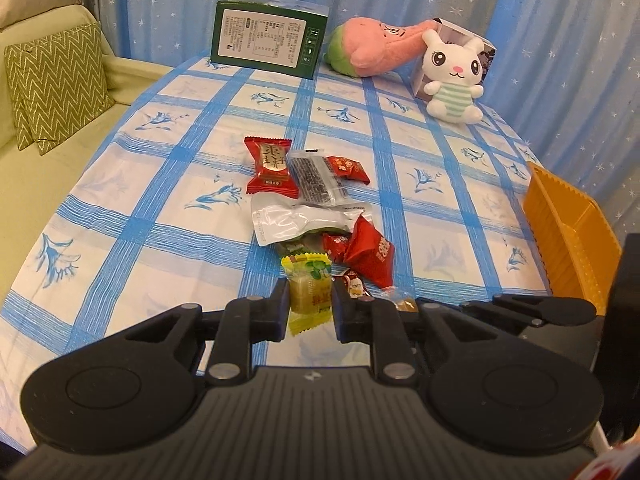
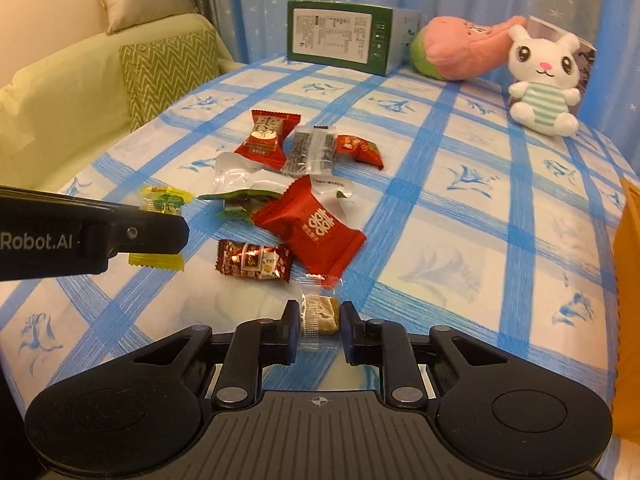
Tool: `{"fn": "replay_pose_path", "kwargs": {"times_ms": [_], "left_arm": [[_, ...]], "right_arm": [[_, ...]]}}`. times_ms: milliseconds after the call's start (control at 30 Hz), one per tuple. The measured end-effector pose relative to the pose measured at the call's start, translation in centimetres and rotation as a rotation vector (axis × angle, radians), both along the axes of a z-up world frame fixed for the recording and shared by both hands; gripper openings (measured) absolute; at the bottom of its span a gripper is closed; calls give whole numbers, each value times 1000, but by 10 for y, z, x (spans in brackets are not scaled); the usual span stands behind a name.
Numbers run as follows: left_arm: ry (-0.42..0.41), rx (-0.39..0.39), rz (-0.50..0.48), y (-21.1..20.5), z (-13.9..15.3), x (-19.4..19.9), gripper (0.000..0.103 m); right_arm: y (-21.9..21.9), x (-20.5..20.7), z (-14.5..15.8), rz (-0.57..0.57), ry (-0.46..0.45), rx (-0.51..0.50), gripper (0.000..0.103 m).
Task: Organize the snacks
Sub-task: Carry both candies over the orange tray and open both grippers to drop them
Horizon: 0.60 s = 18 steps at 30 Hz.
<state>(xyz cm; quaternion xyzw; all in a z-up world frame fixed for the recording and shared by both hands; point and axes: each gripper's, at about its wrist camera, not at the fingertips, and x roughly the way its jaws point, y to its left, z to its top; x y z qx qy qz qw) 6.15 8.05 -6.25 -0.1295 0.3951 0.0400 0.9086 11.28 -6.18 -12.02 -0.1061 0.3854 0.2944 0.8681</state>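
My left gripper (image 1: 310, 300) is shut on a yellow-wrapped candy (image 1: 310, 280), held just above the checked tablecloth (image 1: 160, 200). In the right wrist view that gripper (image 2: 160, 232) reaches in from the left, with the yellow candy (image 2: 164, 200) showing above and below its fingers. My right gripper (image 2: 320, 316) is shut on a clear-wrapped brown candy (image 2: 322, 312) at the near edge of the pile. Just beyond lie a large red packet (image 2: 312, 228), a dark red packet (image 2: 252, 264), a silver pouch (image 2: 248, 180) and several more snacks.
An orange basket (image 1: 568, 232) stands at the table's right edge. At the back are a green box (image 1: 268, 36), a pink plush (image 1: 380, 44) and a white rabbit plush (image 1: 454, 76). A sofa with a green cushion (image 1: 56, 84) lies to the left.
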Motion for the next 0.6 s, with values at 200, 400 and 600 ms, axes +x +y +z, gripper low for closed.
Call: {"fn": "replay_pose_path", "kwargs": {"times_ms": [200,400,600], "left_arm": [[-6,0,-48,-16,8,-1,19],[-30,-19,-139,-51,26,4,19],[-66,-41,-249,-102,48,17,19]], "right_arm": [[-31,-16,19,-87,-26,36,21],[-87,-28,52,-228,-82,62,21],[-154,-30,91,-388,-140,84,21]]}}
